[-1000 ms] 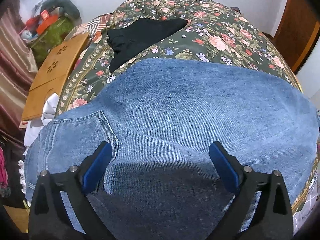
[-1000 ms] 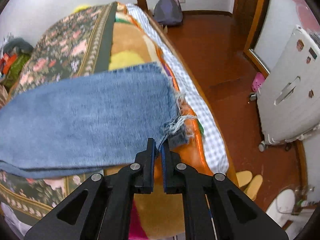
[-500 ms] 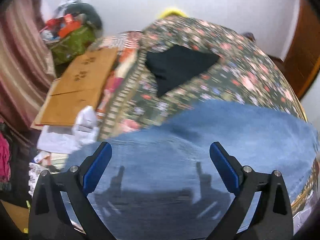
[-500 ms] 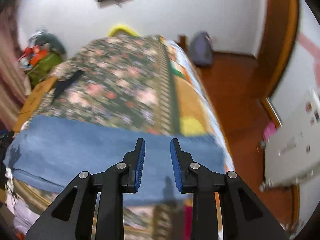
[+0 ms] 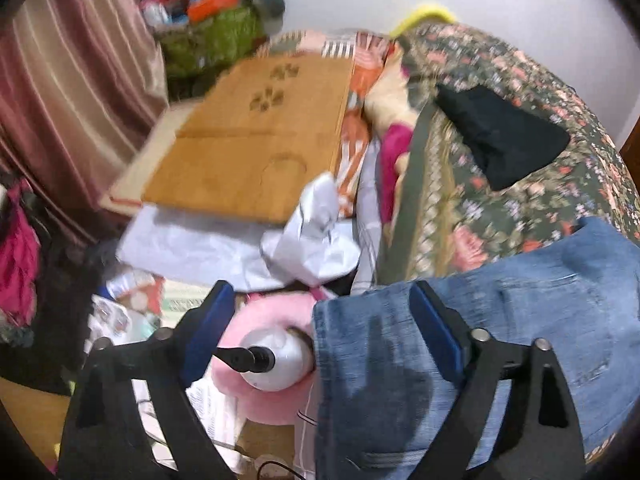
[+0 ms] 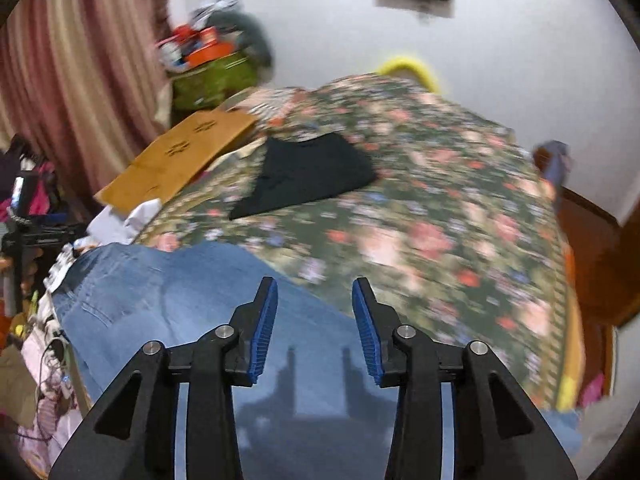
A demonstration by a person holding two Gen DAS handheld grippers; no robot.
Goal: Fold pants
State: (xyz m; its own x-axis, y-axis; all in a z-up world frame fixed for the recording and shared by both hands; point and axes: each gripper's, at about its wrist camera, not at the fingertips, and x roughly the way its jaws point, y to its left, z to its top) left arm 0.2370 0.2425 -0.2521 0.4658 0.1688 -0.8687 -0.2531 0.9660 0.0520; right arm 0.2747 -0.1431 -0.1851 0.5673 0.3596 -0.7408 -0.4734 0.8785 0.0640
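- The left gripper (image 5: 318,314) has its jaws spread wide and holds nothing; it hovers over the waistband end of the jeans (image 5: 480,360), its right finger above the denim, its left finger above clutter beside the bed.
- The right gripper (image 6: 314,324) has its jaws moderately apart, also empty, above the jeans (image 6: 192,312); its shadow falls on the denim just below.
- One pair of blue jeans lies flat across the near edge of the floral bedspread (image 6: 420,208), a back pocket showing.
- Just beside the jeans' waistband, off the bed, are one white pump bottle (image 5: 276,360) and one pink cushion (image 5: 256,400).
- Beyond the jeans, one folded black garment (image 6: 308,174) lies on the bedspread.
- Left of the bed, one wooden board (image 5: 248,148) lies flat.
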